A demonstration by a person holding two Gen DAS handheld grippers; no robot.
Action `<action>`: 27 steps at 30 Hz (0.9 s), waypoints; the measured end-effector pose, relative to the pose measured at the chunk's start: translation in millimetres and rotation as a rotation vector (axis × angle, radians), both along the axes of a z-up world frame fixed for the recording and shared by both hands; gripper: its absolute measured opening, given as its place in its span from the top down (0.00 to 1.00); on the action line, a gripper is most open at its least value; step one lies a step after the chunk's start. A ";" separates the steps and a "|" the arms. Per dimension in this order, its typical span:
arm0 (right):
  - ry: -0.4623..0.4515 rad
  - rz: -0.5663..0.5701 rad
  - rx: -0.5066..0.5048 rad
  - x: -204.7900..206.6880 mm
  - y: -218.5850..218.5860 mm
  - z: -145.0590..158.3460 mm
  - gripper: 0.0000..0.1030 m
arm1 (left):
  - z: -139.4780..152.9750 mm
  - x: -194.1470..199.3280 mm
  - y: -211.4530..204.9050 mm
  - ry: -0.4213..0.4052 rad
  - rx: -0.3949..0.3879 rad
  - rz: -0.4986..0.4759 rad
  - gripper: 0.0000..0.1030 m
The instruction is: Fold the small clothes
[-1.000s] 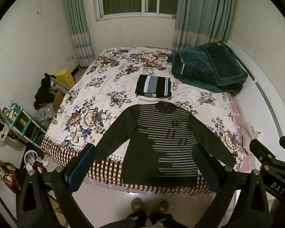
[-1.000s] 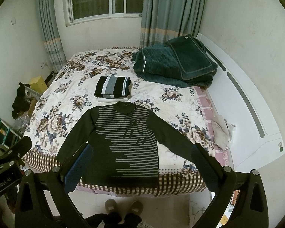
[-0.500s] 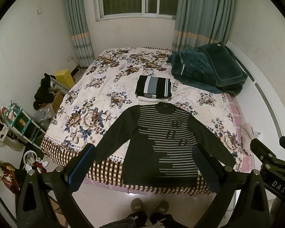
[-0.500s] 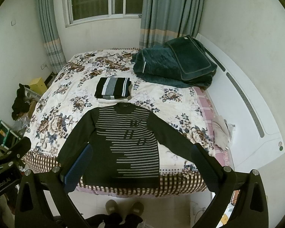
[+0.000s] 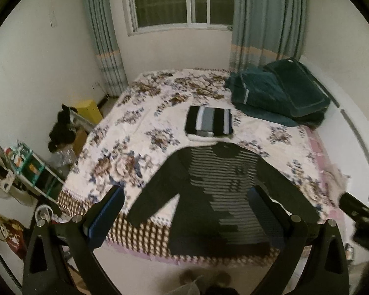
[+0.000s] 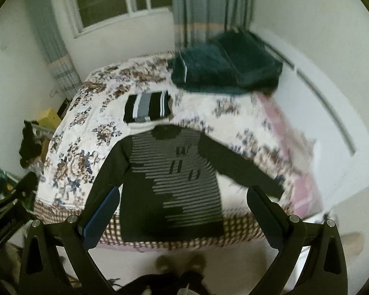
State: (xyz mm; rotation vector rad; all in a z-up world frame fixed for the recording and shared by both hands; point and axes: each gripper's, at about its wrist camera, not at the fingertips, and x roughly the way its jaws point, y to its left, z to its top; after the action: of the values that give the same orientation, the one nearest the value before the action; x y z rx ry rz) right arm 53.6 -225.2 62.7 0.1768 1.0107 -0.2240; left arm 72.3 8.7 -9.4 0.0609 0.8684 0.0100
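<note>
A dark striped sweater (image 5: 221, 191) lies flat on the floral bed (image 5: 140, 132), sleeves spread, its hem hanging over the near edge; it also shows in the right wrist view (image 6: 174, 182). Behind its collar sits a stack of folded clothes (image 5: 209, 123), also in the right wrist view (image 6: 147, 108). My left gripper (image 5: 187, 211) is open and empty, held above the floor in front of the bed. My right gripper (image 6: 182, 209) is open and empty too, in front of the sweater's hem. Both views are blurred.
A folded dark green quilt (image 5: 278, 95) lies at the bed's far right. Shelves and clutter (image 5: 24, 167) stand on the left by the wall. A white headboard (image 5: 356, 142) runs along the right. The person's feet (image 6: 179, 263) stand at the bed's near edge.
Both grippers have moved closer to the bed and the views have blurred; the right one has tilted. The sweater and the folded stack have not moved.
</note>
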 end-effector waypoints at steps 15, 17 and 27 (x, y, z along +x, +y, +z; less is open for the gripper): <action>0.254 -0.713 0.343 -14.0 -307.8 -329.5 0.35 | -228.8 133.5 -52.5 0.158 0.182 0.016 0.00; 0.258 -0.835 0.418 -29.4 -367.0 -384.5 0.35 | -255.4 147.3 -65.2 0.188 0.205 0.008 0.00; 0.221 -1.213 0.686 -58.7 -555.4 -618.0 0.34 | -432.6 215.1 -123.0 0.417 0.257 0.015 0.00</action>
State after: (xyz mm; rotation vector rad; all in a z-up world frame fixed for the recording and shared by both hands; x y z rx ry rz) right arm -5.1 -780.6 -555.4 1.4244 1.0583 -1.0056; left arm 287.4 -114.3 -442.0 0.3053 1.2807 0.1263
